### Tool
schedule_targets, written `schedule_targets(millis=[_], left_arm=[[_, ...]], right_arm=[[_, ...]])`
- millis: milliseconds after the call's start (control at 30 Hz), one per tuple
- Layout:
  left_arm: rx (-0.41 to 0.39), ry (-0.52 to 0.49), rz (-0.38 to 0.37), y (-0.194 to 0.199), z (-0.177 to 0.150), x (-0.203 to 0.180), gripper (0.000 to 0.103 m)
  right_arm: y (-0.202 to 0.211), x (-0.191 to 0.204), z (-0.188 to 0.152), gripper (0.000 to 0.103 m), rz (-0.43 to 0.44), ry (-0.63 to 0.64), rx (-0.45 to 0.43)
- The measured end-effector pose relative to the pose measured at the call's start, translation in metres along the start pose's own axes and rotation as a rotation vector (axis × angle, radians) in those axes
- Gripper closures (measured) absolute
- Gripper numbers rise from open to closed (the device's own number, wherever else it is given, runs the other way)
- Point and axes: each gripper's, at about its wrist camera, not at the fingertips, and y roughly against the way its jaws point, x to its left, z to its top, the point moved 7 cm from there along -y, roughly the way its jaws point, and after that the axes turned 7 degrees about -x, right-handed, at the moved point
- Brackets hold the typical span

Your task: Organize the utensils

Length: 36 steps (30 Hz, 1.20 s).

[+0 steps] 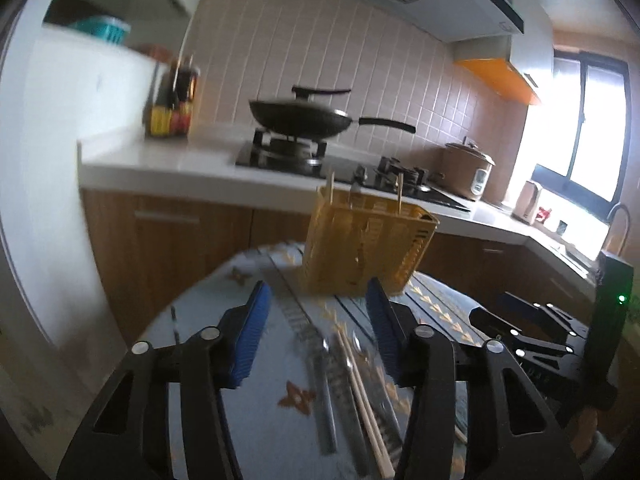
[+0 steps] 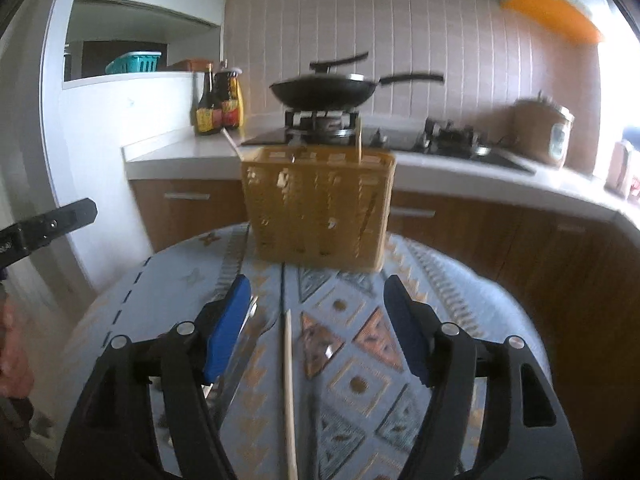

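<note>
I hold both grippers, left (image 1: 318,322) and right (image 2: 316,320), open and empty over the chopsticks (image 1: 362,392), because they must go into the yellow basket (image 1: 366,248).

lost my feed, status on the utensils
Left gripper open, empty, over chopsticks on table. Right gripper open, empty, over single chopstick. Basket ahead, nothing blocking.

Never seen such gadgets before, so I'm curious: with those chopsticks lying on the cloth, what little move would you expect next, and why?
Probably the left tool lowers a little and closes on the pale wooden chopsticks lying between its open blue pads on the patterned tablecloth. The yellow slotted plastic utensil basket behind already holds a few sticks, so these likely belong there too.
</note>
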Motion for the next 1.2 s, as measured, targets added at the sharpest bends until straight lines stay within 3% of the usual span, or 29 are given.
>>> schedule_targets(millis=[167, 333, 467, 600, 733, 1000, 1200], left_arm=[[0.232, -0.040, -0.008, -0.032, -0.030, 0.008, 0.057], [0.509, -0.052, -0.032, -0.070, -0.080, 0.009, 0.066], [0.618, -0.104, -0.045, -0.084, -0.108, 0.007, 0.067], [0.649, -0.120, -0.046, -0.089, -0.119, 0.004, 0.067], [0.650, -0.161, -0.024, -0.096, -0.116, 0.001, 0.071], [0.652, -0.189, -0.012, -0.113, -0.112, -0.002, 0.072], [0.659, -0.248, -0.019, -0.117, -0.114, -0.011, 0.064]], right_arm=[[-0.018, -0.004, -0.017, 0.039, 0.020, -0.037, 0.169], [-0.044, 0.002, -0.047, 0.059, 0.152, -0.099, 0.394], [-0.062, 0.008, -0.067, 0.069, 0.242, -0.156, 0.525], [-0.079, 0.013, -0.077, 0.078, 0.250, -0.148, 0.576], [-0.089, 0.021, -0.081, 0.079, 0.261, -0.131, 0.602], [-0.098, 0.031, -0.081, 0.079, 0.198, -0.035, 0.605], [-0.103, 0.034, -0.082, 0.079, 0.170, 0.005, 0.626]])
